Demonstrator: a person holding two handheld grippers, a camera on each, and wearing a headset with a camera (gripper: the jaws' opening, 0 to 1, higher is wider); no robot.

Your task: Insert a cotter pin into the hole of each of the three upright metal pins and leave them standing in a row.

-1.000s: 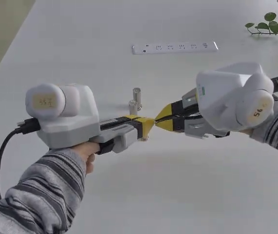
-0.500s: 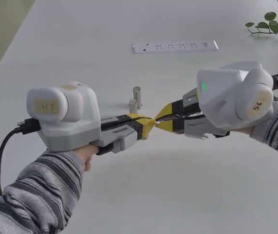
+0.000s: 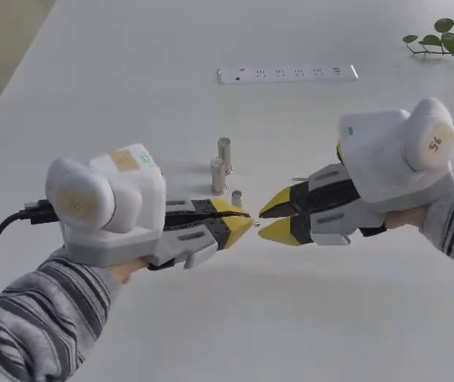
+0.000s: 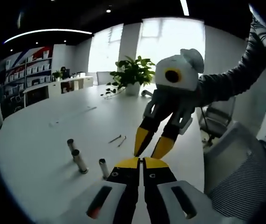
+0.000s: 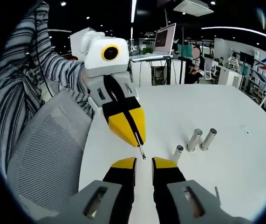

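Three upright metal pins stand in a short row on the white table: a tall one (image 3: 224, 154), a second (image 3: 219, 175) and a short one (image 3: 236, 197). In the right gripper view they are the short pin (image 5: 177, 153) and two taller ones (image 5: 194, 139) (image 5: 208, 138). My left gripper (image 3: 246, 222) is shut on a thin cotter pin (image 5: 141, 145) that sticks out past its yellow tips. Facing it tip to tip, my right gripper (image 3: 265, 222) is open with a small gap to the cotter pin. Both hang just in front of the short pin.
Two loose cotter pins (image 4: 115, 139) lie on the table beyond the metal pins. A white power strip (image 3: 287, 75) lies at the far side and a plant (image 3: 445, 36) at the far right. A mesh chair (image 5: 44, 149) stands beside the table.
The right gripper has opened and drawn back a little from the left gripper's tips, where the two met before. The left gripper has rolled in the hand and still holds the cotter pin.
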